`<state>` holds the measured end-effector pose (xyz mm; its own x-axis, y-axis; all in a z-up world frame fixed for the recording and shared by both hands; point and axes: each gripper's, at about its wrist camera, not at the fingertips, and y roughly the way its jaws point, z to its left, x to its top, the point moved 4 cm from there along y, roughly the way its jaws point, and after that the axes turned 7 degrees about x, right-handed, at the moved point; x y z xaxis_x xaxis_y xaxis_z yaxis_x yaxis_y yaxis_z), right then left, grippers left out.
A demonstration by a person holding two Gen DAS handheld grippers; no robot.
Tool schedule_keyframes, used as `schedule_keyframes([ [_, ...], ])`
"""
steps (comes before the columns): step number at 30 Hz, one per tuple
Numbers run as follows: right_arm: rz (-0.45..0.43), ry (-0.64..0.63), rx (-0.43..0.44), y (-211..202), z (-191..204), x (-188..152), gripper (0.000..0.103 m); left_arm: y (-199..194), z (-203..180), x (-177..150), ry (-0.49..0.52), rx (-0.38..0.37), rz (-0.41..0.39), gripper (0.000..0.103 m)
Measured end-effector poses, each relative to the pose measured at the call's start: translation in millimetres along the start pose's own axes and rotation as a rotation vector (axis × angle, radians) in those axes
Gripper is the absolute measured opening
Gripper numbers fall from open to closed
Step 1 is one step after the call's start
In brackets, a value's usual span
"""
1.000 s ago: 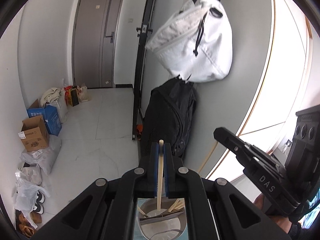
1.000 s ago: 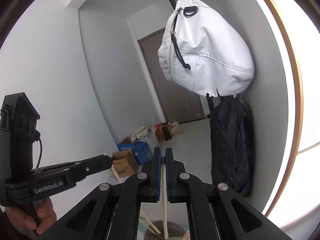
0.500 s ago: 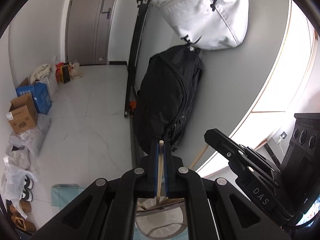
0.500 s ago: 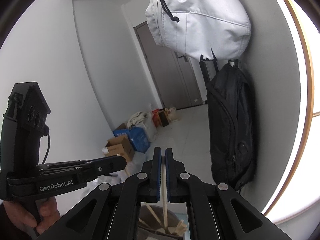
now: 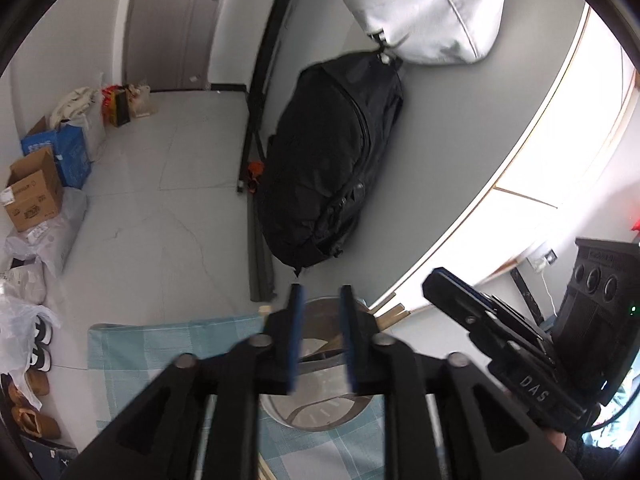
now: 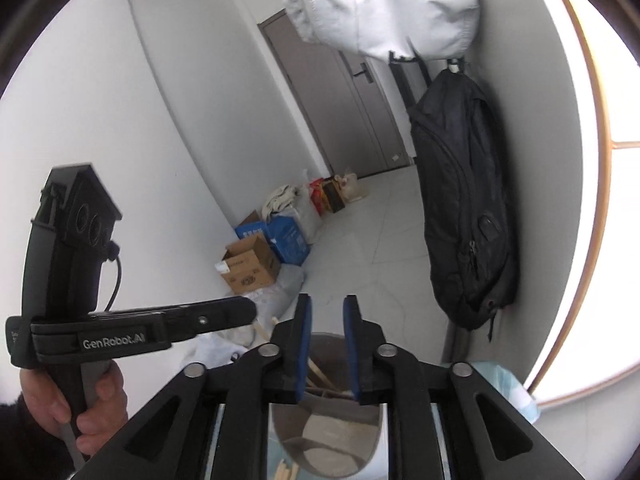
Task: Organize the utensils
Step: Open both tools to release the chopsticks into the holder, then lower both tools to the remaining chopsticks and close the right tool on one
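A round metal utensil holder (image 5: 320, 426) stands on a blue checked cloth (image 5: 160, 344), directly below both grippers. My left gripper (image 5: 320, 294) hangs over it with its jaws opening and nothing between them. Wooden chopsticks (image 5: 332, 346) lean inside the holder, and more chopstick ends (image 5: 390, 314) stick out at its right rim. In the right wrist view my right gripper (image 6: 327, 300) is also opening over the holder (image 6: 320, 344), empty, with chopsticks (image 6: 318, 372) resting inside below it. Each gripper shows in the other's view: the right gripper (image 5: 452, 296) and the left gripper (image 6: 240, 312), held by a hand (image 6: 92, 400).
A black backpack (image 5: 332, 168) and a white bag (image 5: 424, 8) hang on the grey wall behind. Cardboard boxes (image 5: 32, 196), plastic bags and shoes (image 5: 40, 344) line the floor at the left. A grey door (image 6: 340, 100) is at the far end.
Both grippers sank toward the holder and tilted down. Each was shut on a chopstick; both now stand apart and empty, and the chopsticks lie in the holder.
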<state>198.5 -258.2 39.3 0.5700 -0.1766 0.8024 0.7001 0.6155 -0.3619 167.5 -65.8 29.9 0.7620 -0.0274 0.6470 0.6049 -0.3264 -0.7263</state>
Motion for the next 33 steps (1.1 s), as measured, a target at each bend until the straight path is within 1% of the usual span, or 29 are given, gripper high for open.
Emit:
schedule_keyframes([
  [1,-0.016,0.014,-0.002,-6.8,-1.2,0.7,0.028,-6.9,2.4,0.0,-0.012,0.005,-0.024,0.038],
  [3,-0.036,0.043,-0.005,-19.2,-2.3,0.6,0.032,-21.4,5.3,0.6,-0.030,0.035,-0.071,0.050],
  [5,-0.037,0.053,-0.010,-26.6,-0.3,-0.9,0.037,-32.8,7.9,0.1,-0.044,0.065,-0.097,0.050],
  [7,-0.035,0.048,-0.012,-32.7,5.1,-1.9,0.039,-39.7,10.1,-2.0,-0.058,0.080,-0.105,0.051],
  [8,-0.035,0.043,-0.012,-35.8,8.5,-2.4,0.042,-43.7,9.9,-3.5,-0.065,0.085,-0.106,0.052],
  [9,-0.037,0.037,-0.011,-39.3,12.4,-2.6,0.044,-46.1,10.5,-4.9,-0.069,0.092,-0.106,0.055],
  [10,-0.041,0.033,-0.008,-42.6,16.0,-2.5,0.049,-49.8,9.5,-6.6,-0.070,0.099,-0.109,0.059],
  [11,-0.046,0.030,-0.005,-46.4,19.8,-2.6,0.053,-52.3,9.6,-7.7,-0.070,0.103,-0.115,0.059],
  [12,-0.050,0.028,-0.004,-49.7,23.1,-2.4,0.054,-56.6,8.8,-9.6,-0.070,0.109,-0.128,0.059],
  [15,-0.058,0.004,-0.008,-60.2,37.4,-1.8,0.061,-69.1,7.6,-12.7,-0.072,0.151,-0.167,0.062],
  [17,-0.062,-0.024,-0.017,-65.9,46.9,-2.8,0.067,-77.7,8.2,-16.6,-0.072,0.163,-0.188,0.066],
  [19,-0.066,-0.045,-0.012,-71.0,56.7,-4.1,0.071,-84.9,8.2,-21.0,-0.074,0.176,-0.212,0.074],
  [21,-0.070,-0.060,0.001,-74.5,66.2,-5.9,0.075,-90.1,8.1,-24.8,-0.072,0.187,-0.233,0.076],
  [23,-0.069,-0.073,0.006,-76.6,75.2,-9.4,0.081,-93.4,9.4,-30.0,-0.070,0.195,-0.245,0.076],
  [27,-0.055,-0.087,0.027,-77.3,87.2,-19.6,0.082,-95.9,17.2,-37.4,-0.077,0.247,-0.267,0.077],
  [29,-0.044,-0.099,0.031,-76.1,92.5,-27.1,0.083,-95.9,21.3,-43.4,-0.080,0.258,-0.276,0.081],
  [30,-0.038,-0.103,0.034,-74.6,94.2,-31.0,0.083,-96.3,23.6,-47.8,-0.084,0.259,-0.276,0.087],
  [33,-0.018,-0.115,0.032,-69.5,96.0,-42.0,0.086,-93.8,30.8,-58.2,-0.096,0.271,-0.283,0.088],
])
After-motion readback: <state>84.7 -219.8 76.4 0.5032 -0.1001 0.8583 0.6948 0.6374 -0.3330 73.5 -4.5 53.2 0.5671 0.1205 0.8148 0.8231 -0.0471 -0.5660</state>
